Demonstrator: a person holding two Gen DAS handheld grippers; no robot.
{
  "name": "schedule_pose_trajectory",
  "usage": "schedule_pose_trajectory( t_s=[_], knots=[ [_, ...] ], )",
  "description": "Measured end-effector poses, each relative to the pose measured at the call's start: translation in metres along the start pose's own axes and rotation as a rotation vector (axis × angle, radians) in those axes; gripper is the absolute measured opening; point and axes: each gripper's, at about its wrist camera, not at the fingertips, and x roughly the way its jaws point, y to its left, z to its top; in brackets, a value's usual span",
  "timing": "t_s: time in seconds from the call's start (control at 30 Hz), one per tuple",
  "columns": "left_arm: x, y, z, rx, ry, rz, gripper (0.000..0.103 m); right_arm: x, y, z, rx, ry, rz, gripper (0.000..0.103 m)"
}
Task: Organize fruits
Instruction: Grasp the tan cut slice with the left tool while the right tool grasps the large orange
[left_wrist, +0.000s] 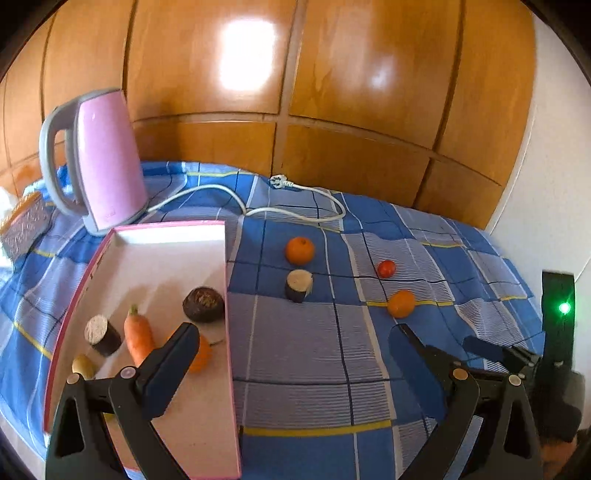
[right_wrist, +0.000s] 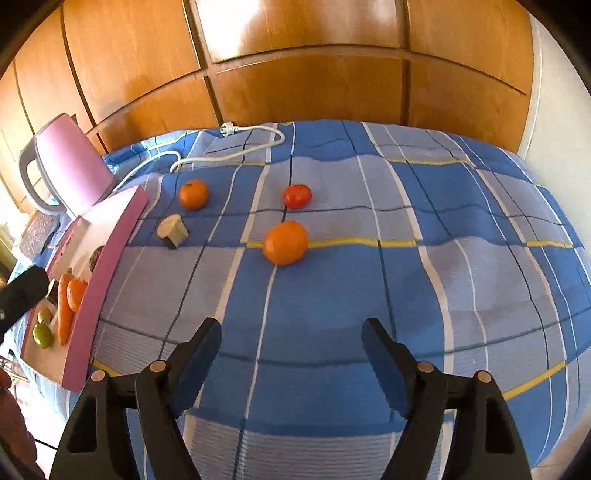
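With both my left gripper (left_wrist: 291, 343) and right gripper (right_wrist: 291, 334) spread wide and empty, I'd bring the right one straight over the near orange (right_wrist: 285, 242) — lying right of the pink tray (right_wrist: 110, 251) — and close gently across its middle.

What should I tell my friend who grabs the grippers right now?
Left gripper: open, empty, one finger over the box.
Right gripper: open, empty, above the cloth.
Done: the carrot, beet, an eggplant piece and some small fruits lie in the box.
Left: two oranges, the tomato and another eggplant piece are on the cloth. The near orange looks closest to the right gripper.
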Motion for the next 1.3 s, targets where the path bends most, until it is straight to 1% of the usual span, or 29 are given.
schedule_pose_trajectory(
  t_s=[0.2,0.3,0.4,0.47,0.67,0.73,0.8,0.87,0.93,1.2,1.3],
  knots=[
    [0.015,-0.014,0.004,0.066,-0.011,0.028,0.102,0.01,0.003,0.015,0.006,-0.01,-0.003,0.08],
    [0.026,-0.018,0.006,0.081,0.0,0.032,0.096,0.017,0.005,0.022,-0.002,-0.014,-0.015,0.079],
    [0.036,-0.018,0.008,0.072,0.015,0.037,0.093,0.026,0.005,0.029,-0.008,-0.011,-0.024,0.078],
    [0.044,-0.019,0.011,0.066,0.027,0.033,0.089,0.032,0.005,0.034,-0.018,-0.013,-0.035,0.077],
    [0.068,-0.016,0.018,0.036,0.064,0.035,0.086,0.055,0.004,0.041,-0.028,0.02,-0.043,0.072],
    [0.075,-0.014,0.02,0.032,0.075,0.034,0.082,0.062,0.004,0.043,-0.034,0.027,-0.046,0.067],
    [0.084,-0.013,0.023,0.025,0.09,0.03,0.08,0.068,0.005,0.044,-0.043,0.034,-0.048,0.065],
    [0.092,-0.011,0.026,0.017,0.104,0.028,0.077,0.075,0.005,0.044,-0.049,0.048,-0.041,0.059],
    [0.099,-0.01,0.028,0.013,0.113,0.022,0.076,0.077,0.007,0.045,-0.061,0.042,-0.051,0.04],
    [0.131,-0.007,0.036,0.006,0.15,0.037,0.076,0.08,0.006,0.047,-0.082,0.031,-0.031,0.04],
    [0.143,-0.008,0.037,0.013,0.17,0.045,0.069,0.081,0.005,0.048,-0.073,0.032,-0.025,0.04]
  ],
)
